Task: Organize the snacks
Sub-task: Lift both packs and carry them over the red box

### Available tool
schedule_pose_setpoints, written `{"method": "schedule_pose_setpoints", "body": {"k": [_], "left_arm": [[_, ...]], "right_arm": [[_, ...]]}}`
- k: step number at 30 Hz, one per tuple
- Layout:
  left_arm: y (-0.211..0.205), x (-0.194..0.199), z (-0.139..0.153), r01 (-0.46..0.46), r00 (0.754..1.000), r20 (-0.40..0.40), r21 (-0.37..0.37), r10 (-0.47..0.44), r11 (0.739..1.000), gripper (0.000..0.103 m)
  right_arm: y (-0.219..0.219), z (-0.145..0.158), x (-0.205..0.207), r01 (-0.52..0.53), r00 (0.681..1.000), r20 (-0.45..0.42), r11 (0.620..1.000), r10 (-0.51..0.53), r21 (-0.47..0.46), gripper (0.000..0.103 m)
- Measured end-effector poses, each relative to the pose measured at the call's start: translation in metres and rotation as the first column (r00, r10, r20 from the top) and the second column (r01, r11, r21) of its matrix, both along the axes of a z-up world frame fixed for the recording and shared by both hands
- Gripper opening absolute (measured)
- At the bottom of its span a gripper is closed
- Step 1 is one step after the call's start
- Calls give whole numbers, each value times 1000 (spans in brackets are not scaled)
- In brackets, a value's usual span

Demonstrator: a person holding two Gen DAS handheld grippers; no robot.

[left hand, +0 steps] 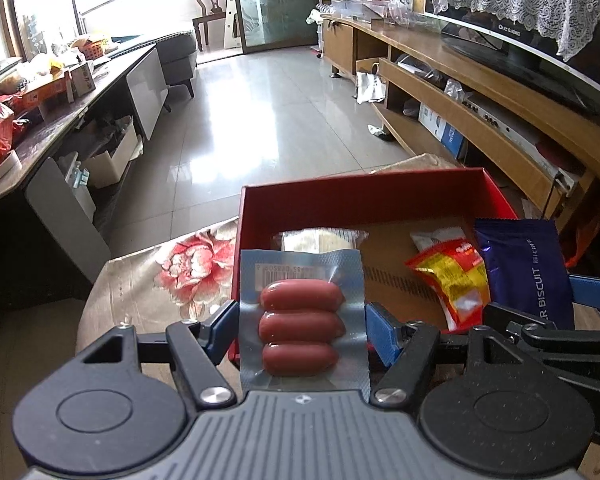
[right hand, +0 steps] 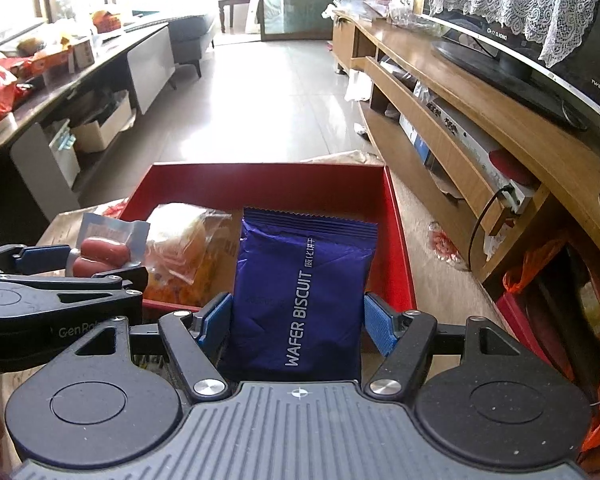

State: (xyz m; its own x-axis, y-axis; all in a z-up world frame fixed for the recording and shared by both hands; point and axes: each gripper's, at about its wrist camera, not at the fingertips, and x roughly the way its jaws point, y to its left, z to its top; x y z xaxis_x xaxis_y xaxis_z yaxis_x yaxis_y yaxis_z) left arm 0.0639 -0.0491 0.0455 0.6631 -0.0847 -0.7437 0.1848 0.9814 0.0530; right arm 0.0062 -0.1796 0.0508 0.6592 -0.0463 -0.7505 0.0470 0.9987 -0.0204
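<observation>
Two grippers hang over a red box (right hand: 400, 240) that sits on a flowered cloth (left hand: 160, 280), in a living room with a glossy tiled floor (left hand: 260, 120), a wooden TV cabinet (left hand: 480, 92) and a cluttered dark table (left hand: 60, 120). The left gripper (left hand: 302, 320) clamps a sausage pack (left hand: 300, 316) edgewise between its blue pads above the box's near wall. The right gripper (right hand: 298, 320) pinches a purple wafer biscuit bag (right hand: 300, 288). A red-yellow packet (left hand: 452, 280) lies inside the box.
</observation>
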Motion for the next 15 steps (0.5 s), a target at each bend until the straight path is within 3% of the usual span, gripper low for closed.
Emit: {"method": "schedule_pose_setpoints", "body": {"k": [15], "left_arm": [[-8, 29, 0, -18, 1000, 10, 15, 17, 1000, 66]], "right_arm": [[-6, 0, 26, 12, 1000, 11, 1000, -12, 0, 76]]}}
